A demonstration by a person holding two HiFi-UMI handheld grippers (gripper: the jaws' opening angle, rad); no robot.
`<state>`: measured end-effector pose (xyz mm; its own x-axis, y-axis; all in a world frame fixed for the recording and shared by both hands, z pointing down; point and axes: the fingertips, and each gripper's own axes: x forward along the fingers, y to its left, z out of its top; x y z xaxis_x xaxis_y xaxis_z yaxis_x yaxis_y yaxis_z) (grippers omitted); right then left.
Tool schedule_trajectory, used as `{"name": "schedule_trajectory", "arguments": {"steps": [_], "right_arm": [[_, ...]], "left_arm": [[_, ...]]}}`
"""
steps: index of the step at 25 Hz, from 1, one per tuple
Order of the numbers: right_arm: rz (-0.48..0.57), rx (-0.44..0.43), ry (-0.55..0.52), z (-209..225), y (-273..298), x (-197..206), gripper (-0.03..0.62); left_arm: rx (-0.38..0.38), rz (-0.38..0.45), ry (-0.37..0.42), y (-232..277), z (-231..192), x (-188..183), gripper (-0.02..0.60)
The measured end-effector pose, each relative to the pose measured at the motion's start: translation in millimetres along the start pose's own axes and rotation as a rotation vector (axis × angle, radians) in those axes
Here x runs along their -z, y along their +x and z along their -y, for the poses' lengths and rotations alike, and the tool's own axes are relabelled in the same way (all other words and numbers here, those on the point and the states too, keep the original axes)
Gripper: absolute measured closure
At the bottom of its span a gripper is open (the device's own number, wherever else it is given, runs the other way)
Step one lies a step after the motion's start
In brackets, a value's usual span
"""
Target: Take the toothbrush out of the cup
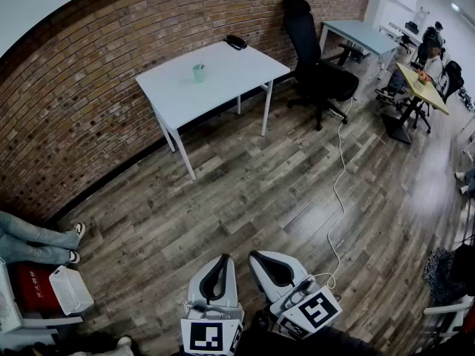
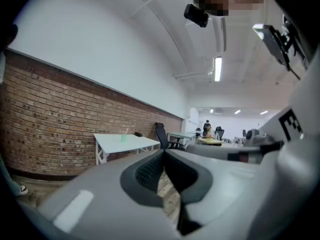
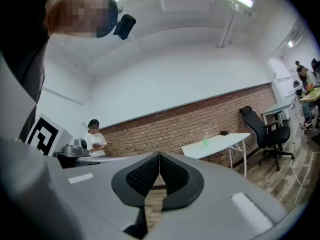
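While the left gripper (image 2: pixel 163 153) and right gripper (image 3: pixel 159 155) sat pinched together and empty at bottom centre, I judged the approach not yet begun. Toothbrush (image 3: pixel 206 135) stood in green cup (image 1: pixel 198 73) on white table (image 1: pixel 237 69), upper left, well apart. Next: close in, open jaws.

Handheld tools in pale grey: the left gripper (image 1: pixel 224 259) and right gripper (image 1: pixel 254 255) have curved jaws lined with black, finely ribbed pads (image 2: pixel 149 172). Behind the jaws, each carries a white marker cube (image 1: pixel 208 337) printed with black squares. A thin white cable (image 1: pixel 327 276) leaves the right gripper's rear.
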<state>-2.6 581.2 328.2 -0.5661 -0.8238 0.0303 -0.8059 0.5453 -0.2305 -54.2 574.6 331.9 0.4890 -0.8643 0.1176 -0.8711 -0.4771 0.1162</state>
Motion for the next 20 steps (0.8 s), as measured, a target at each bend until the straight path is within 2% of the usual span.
{"name": "schedule_trajectory", "arguments": {"steps": [5,11,20], "right_arm": [[-0.009,-0.009,-0.023,-1.9,64.0,-5.3,0.591],[0.006,-0.01,-0.072,-6.3,112.8,-23.4,0.591],[0.034,0.016,-0.108,3.7,150.2,-44.5,0.591]], "left_arm": [[0.004,0.017,-0.01,31.9,-54.9,-15.5,0.574],[0.008,0.07,-0.01,54.9,-98.0,-42.2,0.572],[0.044,0.091,-0.011,82.2,-123.0,-58.1,0.574]]}}
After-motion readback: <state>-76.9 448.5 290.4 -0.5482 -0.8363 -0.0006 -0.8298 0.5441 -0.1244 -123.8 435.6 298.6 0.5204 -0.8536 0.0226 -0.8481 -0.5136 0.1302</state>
